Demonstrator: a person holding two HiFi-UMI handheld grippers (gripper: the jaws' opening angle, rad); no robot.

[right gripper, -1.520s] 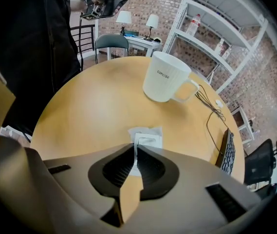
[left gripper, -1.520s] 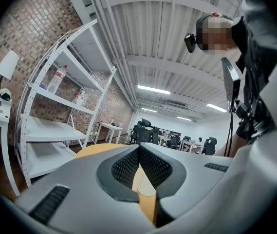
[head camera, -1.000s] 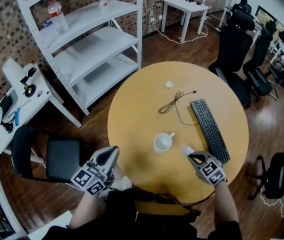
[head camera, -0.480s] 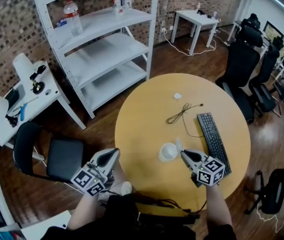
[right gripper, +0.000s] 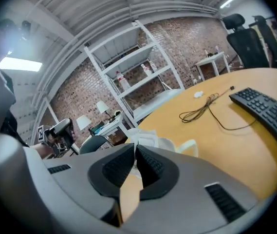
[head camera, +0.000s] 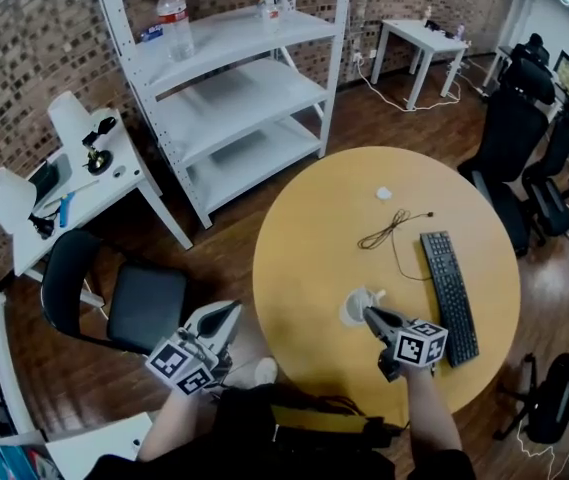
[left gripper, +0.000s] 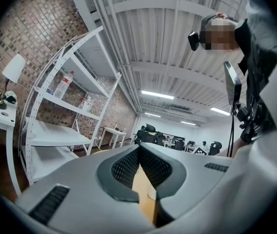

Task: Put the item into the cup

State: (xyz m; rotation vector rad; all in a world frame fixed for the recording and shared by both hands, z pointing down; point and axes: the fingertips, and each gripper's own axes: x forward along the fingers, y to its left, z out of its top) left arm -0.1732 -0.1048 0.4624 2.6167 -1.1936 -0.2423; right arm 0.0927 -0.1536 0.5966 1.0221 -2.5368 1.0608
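A white cup (head camera: pixel 354 309) stands on the round wooden table (head camera: pixel 304 258), near its front. My right gripper (head camera: pixel 368 313) reaches its tips over the cup's rim. In the right gripper view a small crumpled white item (right gripper: pixel 141 136) sits pinched at the tips of the right gripper (right gripper: pixel 135 147), just above the cup (right gripper: pixel 175 145). Its jaws are opening slightly, with the item still between them. My left gripper (head camera: pixel 226 313) hangs off the table's left side, over the floor. The left gripper view shows the left gripper (left gripper: pixel 139 150) shut with nothing in it.
A black keyboard (head camera: pixel 451 296) lies right of the cup, with a dark cable (head camera: pixel 389 230) and a small white object (head camera: pixel 384 193) farther back. A black chair (head camera: pixel 124 298) stands left of the table and a white shelf unit (head camera: pixel 234 78) behind it.
My right gripper has carried the white item left, from beside the keyboard to over the cup. The left gripper has stayed where it was.
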